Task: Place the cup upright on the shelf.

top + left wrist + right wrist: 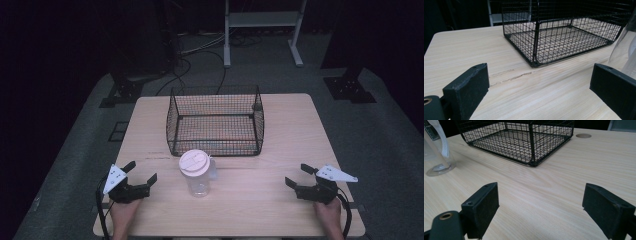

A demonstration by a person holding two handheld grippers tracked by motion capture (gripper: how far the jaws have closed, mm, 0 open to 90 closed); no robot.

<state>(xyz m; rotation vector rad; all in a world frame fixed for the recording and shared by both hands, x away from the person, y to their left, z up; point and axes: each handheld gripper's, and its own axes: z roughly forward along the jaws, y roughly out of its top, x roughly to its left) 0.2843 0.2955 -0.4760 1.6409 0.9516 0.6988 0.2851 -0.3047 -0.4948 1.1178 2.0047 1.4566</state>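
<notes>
A clear plastic jar (198,177) with a pale pink lid stands upright on the wooden table (285,135), just in front of a black wire basket (215,121). The basket looks empty. My left gripper (141,172) rests open at the table's near left, with the jar to its right; the jar's clear wall (626,53) shows at the right edge of the left gripper view. My right gripper (299,175) is open at the near right. In the right gripper view the jar (437,155) stands far left and the basket (519,140) lies ahead. Nothing is between either pair of jaws.
Beyond the table's far edge stand a white metal frame (260,30), black stands (350,85) and cables (200,65) on the grey floor. A round hole (583,135) is in the tabletop beside the basket. A dark scratch (514,77) marks the wood near the basket's corner.
</notes>
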